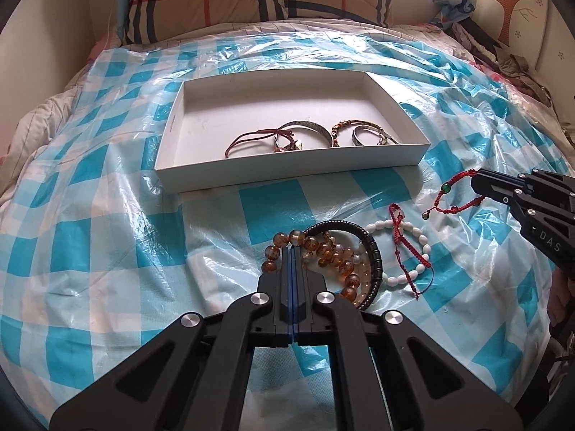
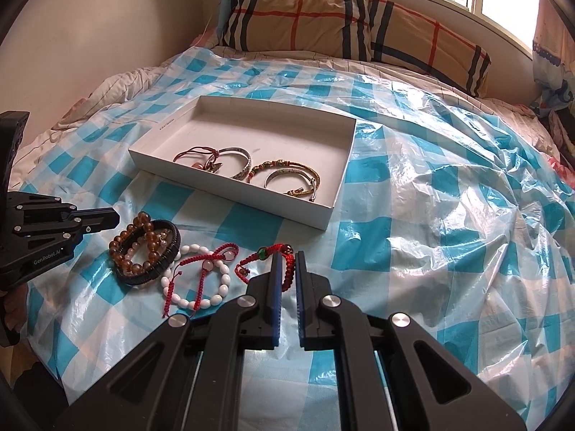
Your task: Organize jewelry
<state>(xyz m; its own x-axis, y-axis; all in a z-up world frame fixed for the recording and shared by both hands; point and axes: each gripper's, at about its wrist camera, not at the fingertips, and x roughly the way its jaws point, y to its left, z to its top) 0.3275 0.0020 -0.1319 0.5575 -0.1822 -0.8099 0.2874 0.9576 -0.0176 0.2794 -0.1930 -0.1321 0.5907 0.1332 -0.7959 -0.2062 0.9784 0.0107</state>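
Observation:
A white tray [image 1: 169,136] [image 2: 334,197] on the bed holds several bracelets and bangles. My left gripper [image 1: 293,251] is shut and empty, its tips at an amber bead bracelet [image 1: 323,251] [image 2: 124,248] that lies with a black band [image 1: 373,251]. A white bead bracelet [image 1: 420,240] [image 2: 222,283] with a red cord lies beside them. My right gripper [image 2: 287,262] [image 1: 478,179] is narrowly closed on a red cord bracelet [image 1: 452,197] [image 2: 251,258] with a green bead, which hangs lifted off the cover.
A blue-and-white checked plastic sheet [image 1: 107,233] [image 2: 431,215] covers the bed. Plaid pillows [image 1: 215,0] [image 2: 323,18] lie at the head. A wall is on the left and clothes [image 1: 503,57] are piled at the far right.

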